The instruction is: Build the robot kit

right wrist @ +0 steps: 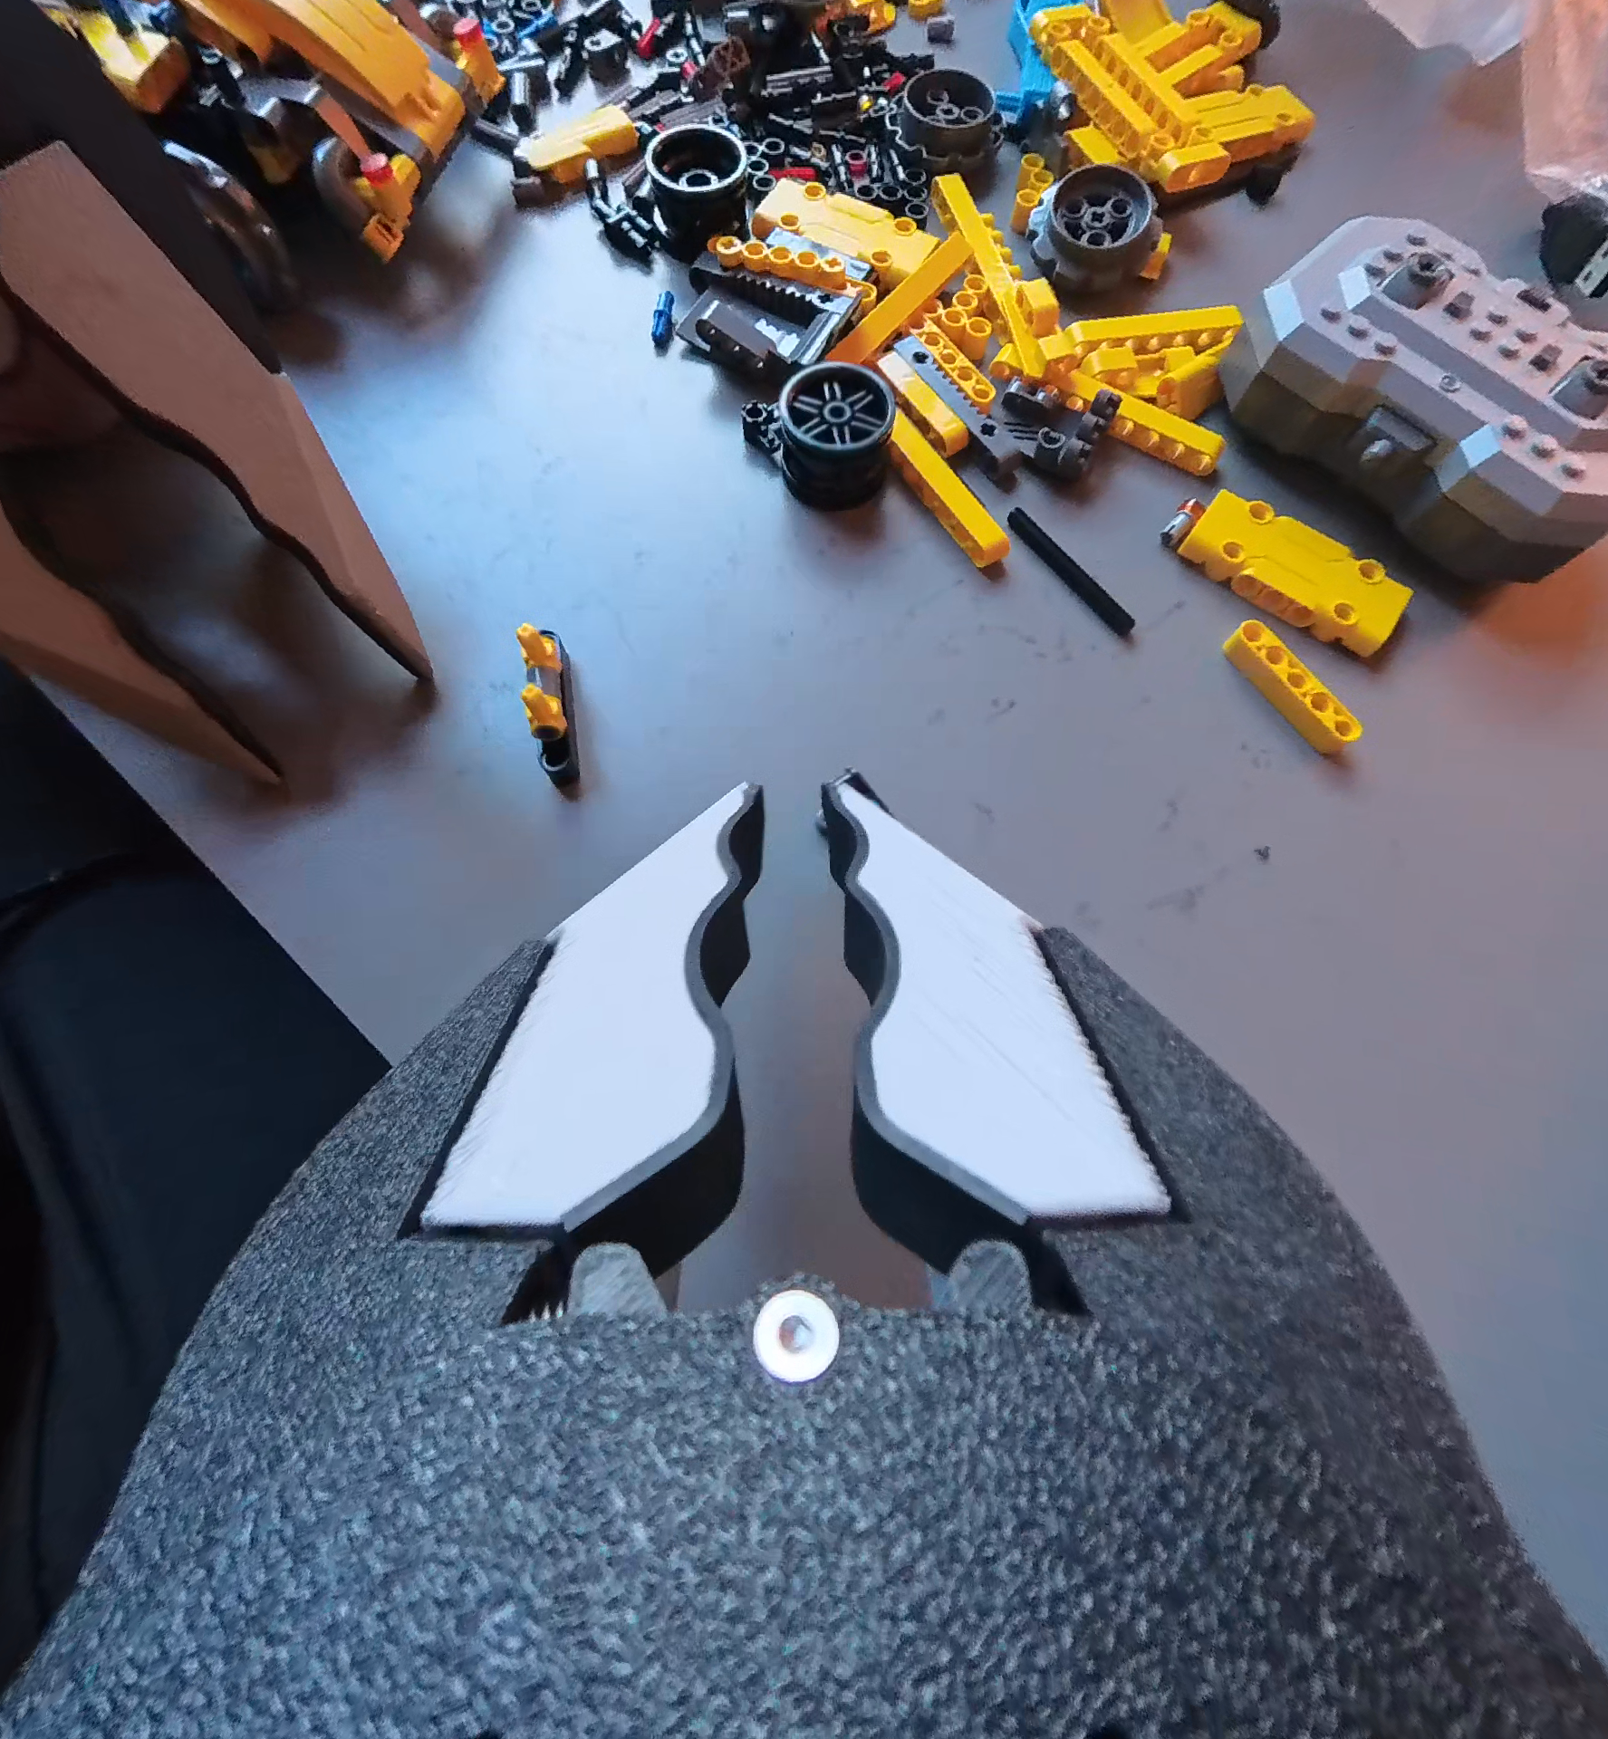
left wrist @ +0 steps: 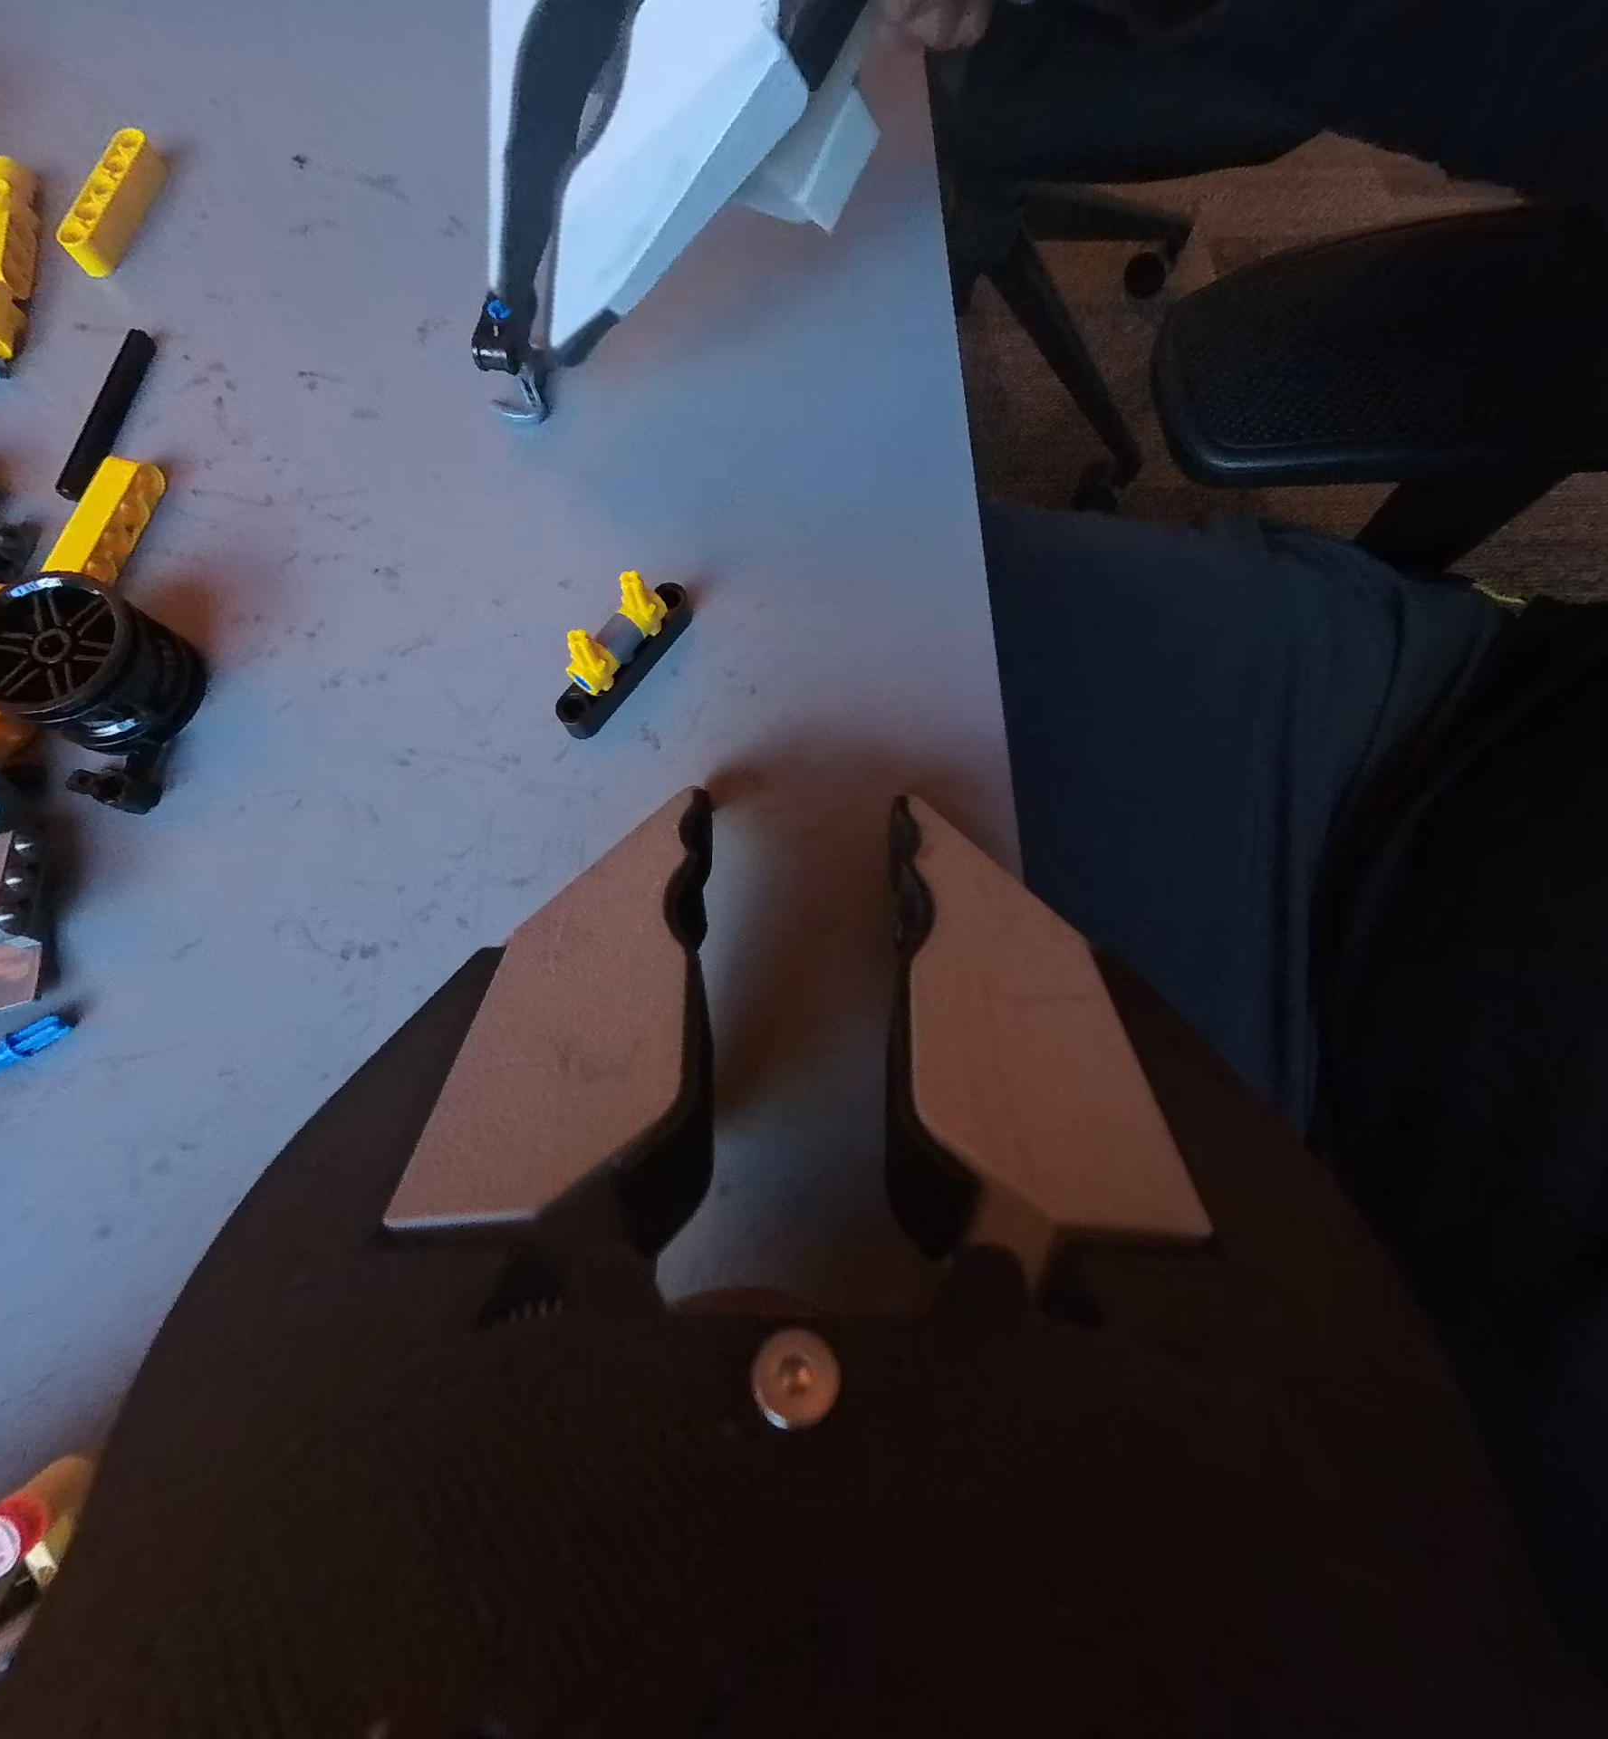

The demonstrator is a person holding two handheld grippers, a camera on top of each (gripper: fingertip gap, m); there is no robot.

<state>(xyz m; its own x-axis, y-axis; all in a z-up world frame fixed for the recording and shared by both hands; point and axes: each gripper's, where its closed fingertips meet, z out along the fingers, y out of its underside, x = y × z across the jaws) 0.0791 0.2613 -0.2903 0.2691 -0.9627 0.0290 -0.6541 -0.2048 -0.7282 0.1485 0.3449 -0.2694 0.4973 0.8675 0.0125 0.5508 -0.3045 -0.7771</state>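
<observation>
My left gripper (left wrist: 802, 805) has tan fingers, is open and empty, and hovers low over the grey table (left wrist: 386, 847) near its right edge. Just ahead of it lies a short black beam with two yellow pins and a grey sleeve (left wrist: 624, 654). This beam also shows in the right wrist view (right wrist: 550, 701), between both grippers. My right gripper (right wrist: 792, 790) has white fingers with a narrow gap and nothing between them. A small black connector with a blue pin (left wrist: 497, 339) sits against its fingertip. The left gripper (right wrist: 348, 725) also shows at upper left in the right wrist view.
A pile of yellow beams (right wrist: 1016, 311), black wheels (right wrist: 833, 433), a black axle (right wrist: 1068, 569) and a grey hub block (right wrist: 1459, 395) lies beyond. A half-built yellow vehicle (right wrist: 329, 113) stands far left. The table edge (left wrist: 979, 527), a person's leg (left wrist: 1186, 800) and an office chair (left wrist: 1402, 358) are to the right. The grippers' ends are close to 11 cm from one another. Measured from the fingertips, the black axle (right wrist: 1068, 569) is 10 cm or so from the right gripper and 15 cm from the left. My left wrist view (left wrist: 107, 415) looks at it from another angle.
</observation>
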